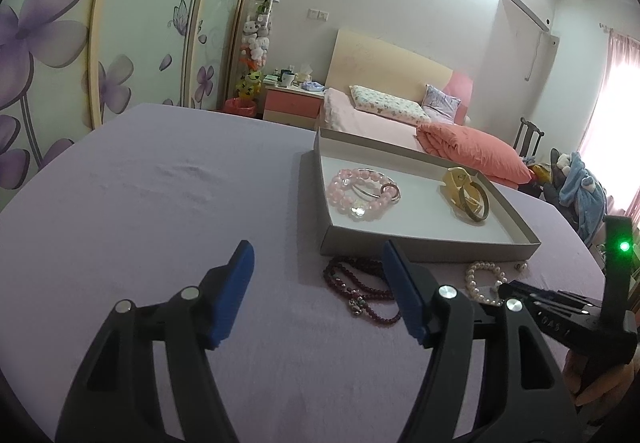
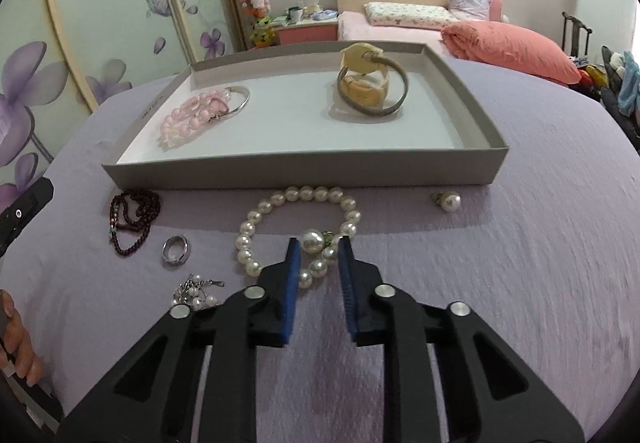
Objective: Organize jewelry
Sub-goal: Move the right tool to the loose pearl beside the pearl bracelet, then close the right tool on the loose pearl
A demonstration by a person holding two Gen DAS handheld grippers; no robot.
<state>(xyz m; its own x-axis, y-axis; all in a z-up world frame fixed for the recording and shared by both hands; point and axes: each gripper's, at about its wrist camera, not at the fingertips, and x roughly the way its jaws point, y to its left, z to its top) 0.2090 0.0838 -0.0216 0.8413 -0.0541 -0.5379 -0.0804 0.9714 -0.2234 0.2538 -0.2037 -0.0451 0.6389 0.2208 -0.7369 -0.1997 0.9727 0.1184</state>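
Jewelry lies both in and in front of the grey tray (image 2: 304, 167) on my lilac-covered table (image 2: 520, 283). Inside the tray: a pink bead bracelet (image 2: 192, 119) with a silver bangle (image 2: 236, 103) over it on the left, and a cream watch (image 2: 362, 77) looped with a dull band on the right. My right gripper (image 2: 319, 255) points down at the pearl bracelet (image 2: 296, 231), which sits just ahead of the fingers and short of the tray's near wall. The blue pads stand a narrow gap apart, straddling the bracelet's near arc; a large pearl earring (image 2: 313, 241) sits right at the tips, between them. I cannot tell whether the pads actually press on anything. Left of these fingers: a silver ring (image 2: 175, 250), a small pearl-and-chain piece (image 2: 196, 293), and further out a dark red bead strand (image 2: 134, 219). Right of them, well apart, a second pearl earring (image 2: 447, 201) near the tray wall. My left gripper (image 1: 318, 263) hangs with its fingers wide apart, nothing between them; the dark red strand lies just beyond its right fingertip, partly behind it. A hand (image 2: 18, 339) shows at the left edge of the right wrist view.
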